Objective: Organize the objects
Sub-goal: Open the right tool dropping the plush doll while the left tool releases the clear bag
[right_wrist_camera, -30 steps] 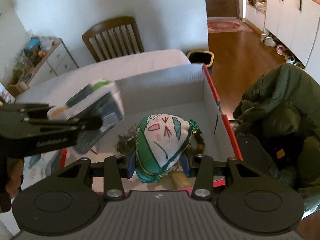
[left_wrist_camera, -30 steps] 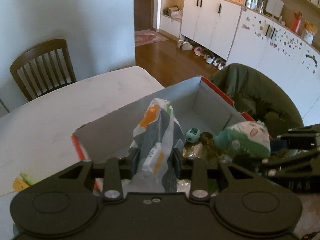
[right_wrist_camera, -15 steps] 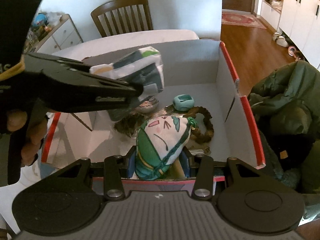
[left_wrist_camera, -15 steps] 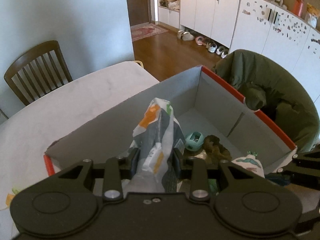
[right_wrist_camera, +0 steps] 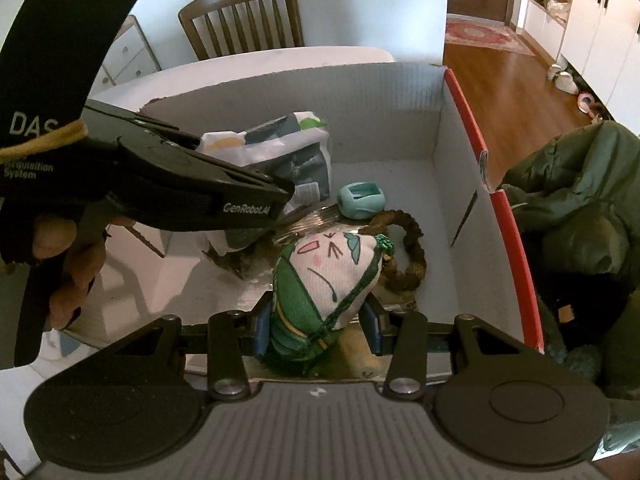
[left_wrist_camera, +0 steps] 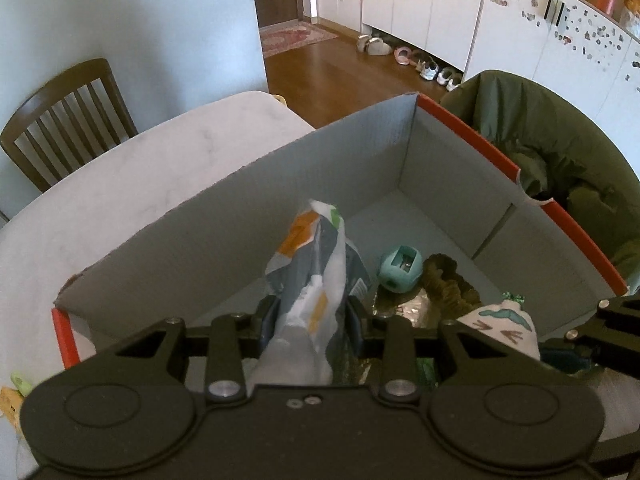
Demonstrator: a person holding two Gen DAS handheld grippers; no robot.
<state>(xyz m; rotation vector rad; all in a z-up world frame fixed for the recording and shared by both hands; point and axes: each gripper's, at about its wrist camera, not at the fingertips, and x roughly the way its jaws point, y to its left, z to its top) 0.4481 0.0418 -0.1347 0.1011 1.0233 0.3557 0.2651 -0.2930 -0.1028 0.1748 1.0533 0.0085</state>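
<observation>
Left wrist view: both loads poised over the box.
Left gripper jaws clamp a snack packet; right gripper jaws clamp a drawstring pouch, ready for dropping inside.

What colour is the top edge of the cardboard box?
Red on the side walls of the grey cardboard box; the far wall's edge is plain grey. Right wrist view shows it best.

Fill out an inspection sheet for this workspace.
Surface: white marble-look table, bearing an open cardboard box with red edges.
Job's things: grey-orange packet and drawstring pouch, both held over the box.
Clutter: in the box, teal sharpener, brown scrunchie, foil.
Grippers: left gripper shut on the packet; right gripper shut on the pouch.
Cables: nothing seen.
Surroundings: wooden chair, green jacket, white cabinets, shoes on floor.
</observation>
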